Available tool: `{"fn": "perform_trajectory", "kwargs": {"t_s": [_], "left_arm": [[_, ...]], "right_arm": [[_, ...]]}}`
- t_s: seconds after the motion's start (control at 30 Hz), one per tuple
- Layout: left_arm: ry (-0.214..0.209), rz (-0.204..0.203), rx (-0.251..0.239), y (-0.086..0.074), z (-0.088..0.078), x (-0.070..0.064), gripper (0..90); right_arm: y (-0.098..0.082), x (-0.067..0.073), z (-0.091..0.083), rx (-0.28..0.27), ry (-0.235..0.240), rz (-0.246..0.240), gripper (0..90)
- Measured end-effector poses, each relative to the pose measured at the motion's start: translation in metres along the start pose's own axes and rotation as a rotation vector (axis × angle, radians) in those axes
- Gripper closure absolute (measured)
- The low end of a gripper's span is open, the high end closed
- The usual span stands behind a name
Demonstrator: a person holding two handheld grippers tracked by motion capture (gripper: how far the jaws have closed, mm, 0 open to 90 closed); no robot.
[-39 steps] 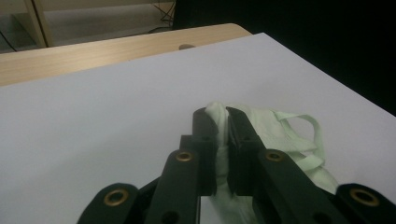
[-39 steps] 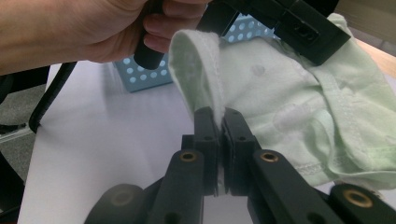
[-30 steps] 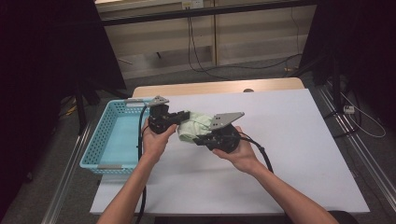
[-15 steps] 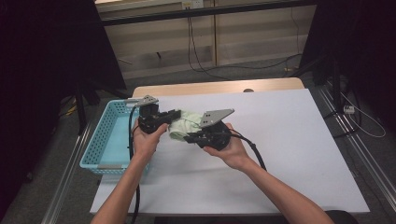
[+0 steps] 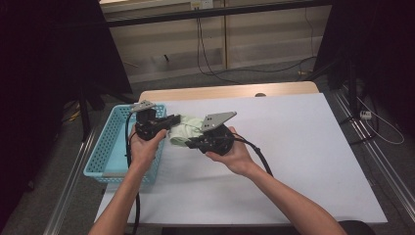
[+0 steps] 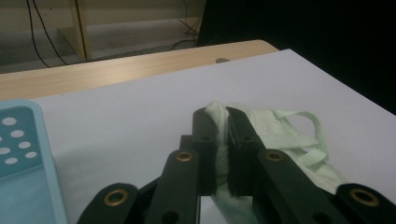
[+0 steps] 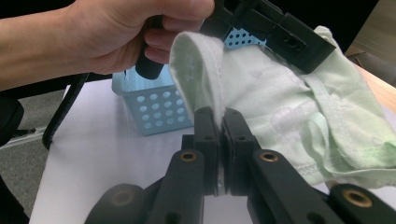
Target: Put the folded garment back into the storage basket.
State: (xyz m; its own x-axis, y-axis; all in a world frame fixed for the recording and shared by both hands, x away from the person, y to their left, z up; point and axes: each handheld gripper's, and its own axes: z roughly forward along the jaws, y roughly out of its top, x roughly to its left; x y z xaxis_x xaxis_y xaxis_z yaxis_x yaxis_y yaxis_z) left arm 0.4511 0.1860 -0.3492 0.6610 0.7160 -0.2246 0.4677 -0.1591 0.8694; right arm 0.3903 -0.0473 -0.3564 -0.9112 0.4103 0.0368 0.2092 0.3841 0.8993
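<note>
High view: pale green garment [image 5: 183, 131] is hanging between both hand-held grippers, just above tabletop [image 5: 303, 161], beside blue basket [image 5: 105, 152].

Left gripper view: left hand-held gripper [image 6: 223, 122] is clamping a folded edge; soft, light.

Right gripper view: right hand-held gripper [image 7: 219, 122] is pinching the hem, prob. best hold.

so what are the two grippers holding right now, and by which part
Both hold the pale green garment: the left gripper pinches a bunched fold, the right gripper a stitched edge.

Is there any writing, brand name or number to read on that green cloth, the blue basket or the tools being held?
None: no words, numbers or signs can be read on the green cloth, the blue basket, the left gripper or the right gripper.
</note>
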Motion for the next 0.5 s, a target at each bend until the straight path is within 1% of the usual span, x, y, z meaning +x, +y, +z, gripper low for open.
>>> {"fn": "perform_trajectory", "kwargs": {"t_s": [0.17,0.23,0.33,0.43,0.5], "left_arm": [[0.018,0.001,-0.014,0.005,-0.007,0.004,83.7],[0.026,0.004,-0.012,0.005,-0.008,0.006,83.6],[0.027,-0.011,-0.027,0.004,-0.011,0.009,83.7],[0.038,-0.007,-0.022,0.004,-0.014,0.011,83.7],[0.040,-0.008,-0.030,0.005,-0.016,0.012,83.7]], "right_arm": [[0.005,-0.001,0.006,-0.012,0.005,0.001,87.1],[0.008,0.000,0.010,-0.011,0.009,-0.005,87.1],[0.010,0.002,0.014,-0.017,0.015,-0.006,87.1],[0.010,0.002,0.019,-0.018,0.020,-0.004,87.1],[0.011,0.003,0.021,-0.017,0.020,-0.005,87.1]]}}
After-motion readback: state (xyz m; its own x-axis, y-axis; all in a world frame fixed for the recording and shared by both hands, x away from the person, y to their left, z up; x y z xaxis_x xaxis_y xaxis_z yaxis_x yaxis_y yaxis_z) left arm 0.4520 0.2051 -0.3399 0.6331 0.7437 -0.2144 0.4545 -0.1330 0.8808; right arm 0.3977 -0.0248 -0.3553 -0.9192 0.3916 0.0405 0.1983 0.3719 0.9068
